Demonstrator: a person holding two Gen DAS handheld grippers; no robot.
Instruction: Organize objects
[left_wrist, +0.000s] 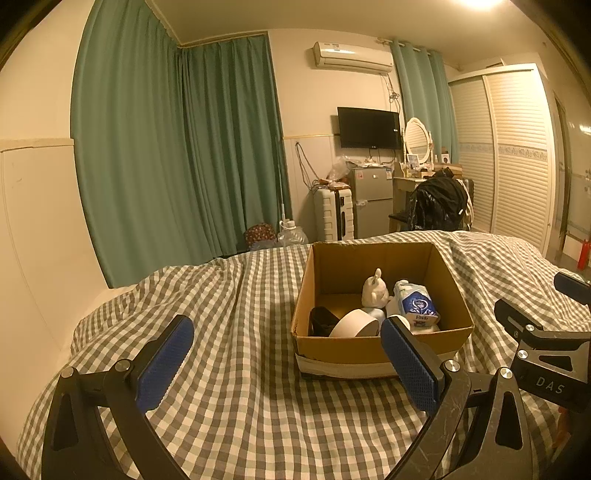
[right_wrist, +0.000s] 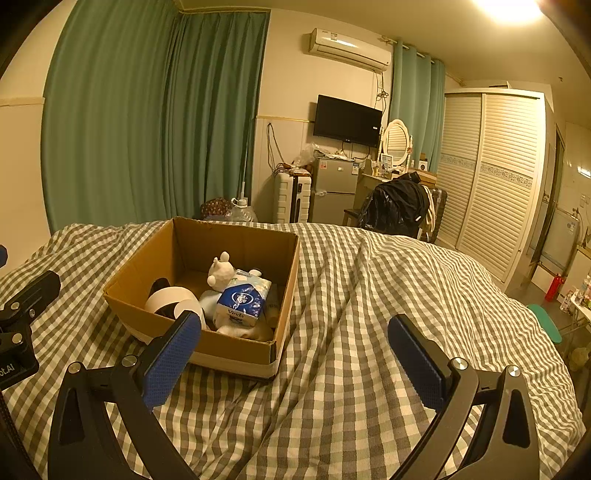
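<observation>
An open cardboard box (left_wrist: 321, 280) (right_wrist: 147, 262) sits on the checked bed cover. It holds a white rabbit figure (left_wrist: 375, 291) (right_wrist: 220, 271), a blue Vinda tissue pack (left_wrist: 419, 308) (right_wrist: 242, 301), a white tape roll (left_wrist: 354, 325) (right_wrist: 168, 299) and a dark object (left_wrist: 321, 321). My left gripper (left_wrist: 288, 336) is open and empty, hovering just in front of the box. My right gripper (right_wrist: 295, 332) is open and empty, to the right of the box's near corner; part of it shows in the left wrist view (left_wrist: 546, 332).
The checked bed cover (left_wrist: 240, 369) (right_wrist: 351, 332) is wrinkled around the box. Beyond the bed stand green curtains (left_wrist: 177, 147), a small fridge (left_wrist: 371, 201), a white suitcase (left_wrist: 328, 214), a chair with dark clothes (left_wrist: 437, 205) and a louvred wardrobe (left_wrist: 509, 155).
</observation>
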